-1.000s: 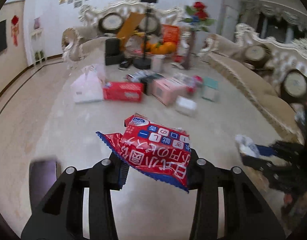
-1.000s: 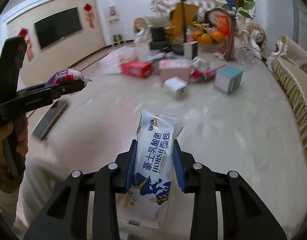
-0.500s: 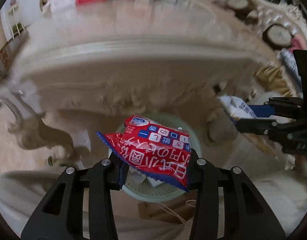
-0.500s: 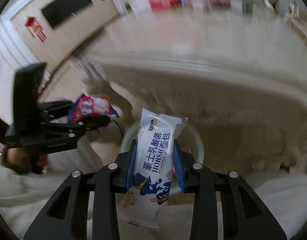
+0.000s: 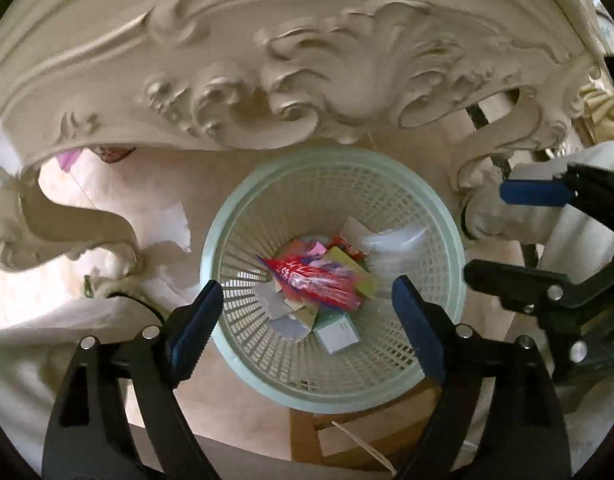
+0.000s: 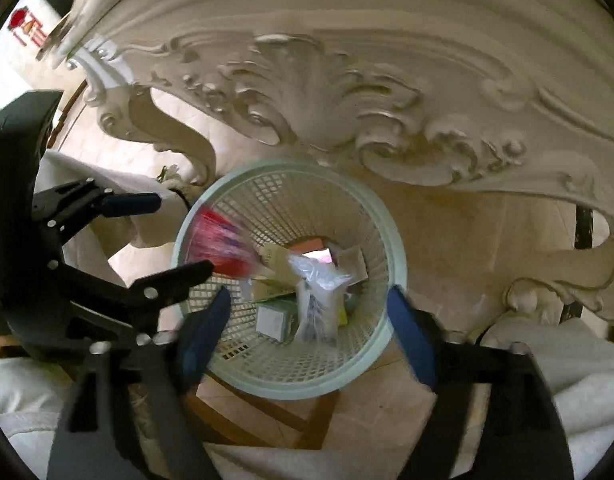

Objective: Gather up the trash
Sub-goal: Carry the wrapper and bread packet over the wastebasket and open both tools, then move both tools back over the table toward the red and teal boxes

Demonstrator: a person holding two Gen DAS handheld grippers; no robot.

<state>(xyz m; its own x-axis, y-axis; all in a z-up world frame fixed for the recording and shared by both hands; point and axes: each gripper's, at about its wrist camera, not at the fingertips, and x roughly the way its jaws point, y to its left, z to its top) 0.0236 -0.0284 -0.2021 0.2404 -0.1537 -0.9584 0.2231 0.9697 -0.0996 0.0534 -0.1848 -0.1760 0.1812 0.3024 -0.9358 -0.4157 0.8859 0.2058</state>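
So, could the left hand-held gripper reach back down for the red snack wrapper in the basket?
Probably yes. The left hand-held gripper hangs open right above the mesh wastebasket, and the red snack wrapper lies on top of the other trash with nothing covering it. The carved table edge sits behind, not in the way.

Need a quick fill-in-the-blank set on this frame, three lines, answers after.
1. Both tools, left tool and right tool, have jaws that are ____.
2. The red wrapper is inside the ____.
3. The mesh basket is pale ____.

Answers: open; basket; green
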